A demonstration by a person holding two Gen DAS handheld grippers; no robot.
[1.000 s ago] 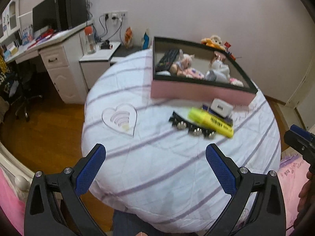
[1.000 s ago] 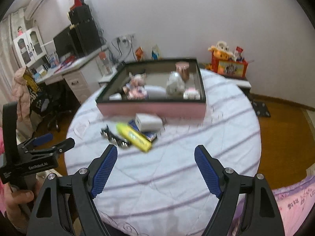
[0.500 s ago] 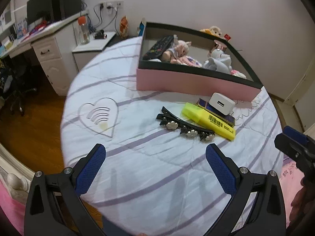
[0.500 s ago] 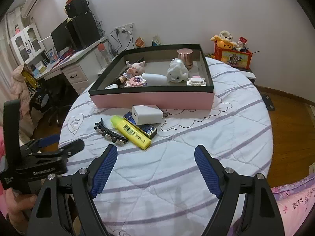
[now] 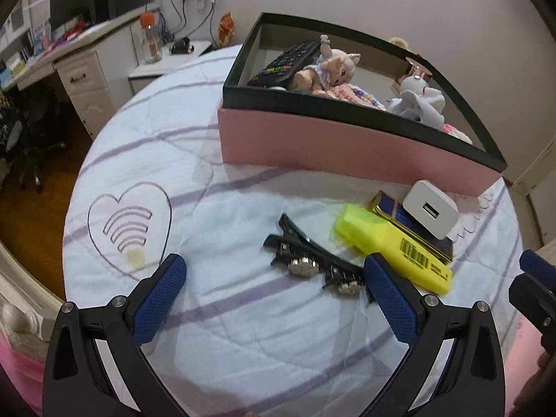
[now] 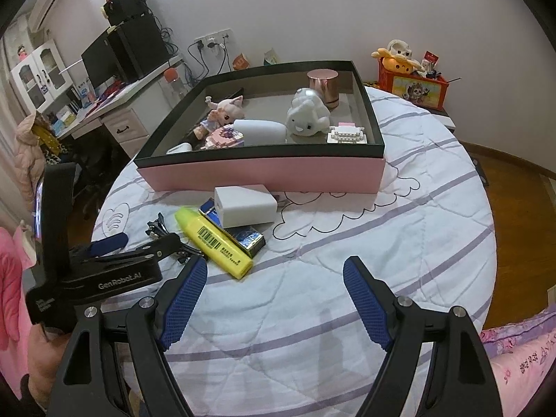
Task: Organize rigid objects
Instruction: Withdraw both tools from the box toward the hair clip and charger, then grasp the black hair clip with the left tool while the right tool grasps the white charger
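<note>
on the quilt, outside the box: one yellow highlighter, one white charger, one blue lighter and two black hair clips, at nine o'clock of the highlighter. one pink box holds one doll, one remote, one copper cylinder.
</note>
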